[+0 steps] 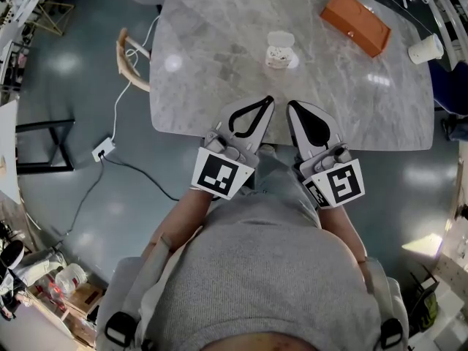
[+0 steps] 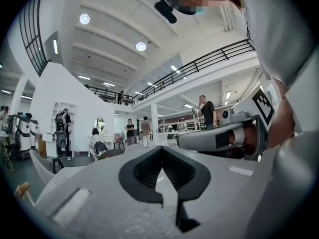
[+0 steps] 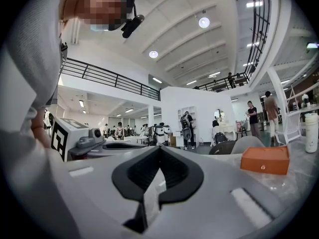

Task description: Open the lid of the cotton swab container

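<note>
Closed and empty, the left gripper (image 1: pixel 269 101) and right gripper (image 1: pixel 291 105) sit parked at the table (image 1: pixel 212 42) edge, well apart from the swab container (image 1: pixel 280 50).

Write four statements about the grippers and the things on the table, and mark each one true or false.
1. The left gripper and the right gripper both have their jaws shut, with nothing between them. True.
2. The small clear cotton swab container is held in the right gripper. False: it stands free on the grey marble table, beyond both grippers' tips.
3. The orange rectangular box lies on the table, farther away than the container and to its right. True.
4. The white paper cup sits to the left of the container. False: it is at the table's right edge.
</note>
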A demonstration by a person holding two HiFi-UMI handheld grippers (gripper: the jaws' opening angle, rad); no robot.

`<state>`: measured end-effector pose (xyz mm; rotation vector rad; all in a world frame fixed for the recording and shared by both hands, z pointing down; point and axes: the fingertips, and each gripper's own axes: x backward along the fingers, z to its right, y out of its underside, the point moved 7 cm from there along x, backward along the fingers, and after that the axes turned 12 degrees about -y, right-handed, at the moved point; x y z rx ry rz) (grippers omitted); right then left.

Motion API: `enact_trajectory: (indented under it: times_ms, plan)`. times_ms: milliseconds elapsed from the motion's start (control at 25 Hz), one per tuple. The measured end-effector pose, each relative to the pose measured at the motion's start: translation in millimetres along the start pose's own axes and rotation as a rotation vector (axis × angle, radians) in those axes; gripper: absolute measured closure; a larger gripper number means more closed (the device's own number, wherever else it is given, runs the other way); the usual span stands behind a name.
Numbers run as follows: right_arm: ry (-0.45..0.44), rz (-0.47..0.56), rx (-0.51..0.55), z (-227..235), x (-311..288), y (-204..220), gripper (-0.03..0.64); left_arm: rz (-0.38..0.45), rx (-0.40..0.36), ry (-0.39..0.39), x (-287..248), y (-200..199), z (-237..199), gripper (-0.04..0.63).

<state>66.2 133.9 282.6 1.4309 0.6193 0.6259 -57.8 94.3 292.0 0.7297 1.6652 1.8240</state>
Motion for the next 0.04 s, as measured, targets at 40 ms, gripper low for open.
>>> enact_trajectory:
  times_ms: [40]
  plan:
    - [0.000,0.001,0.002,0.9,0.0,0.0,0.615,0.000,-0.005,0.002,-0.6,0.0,0.1,0.597]
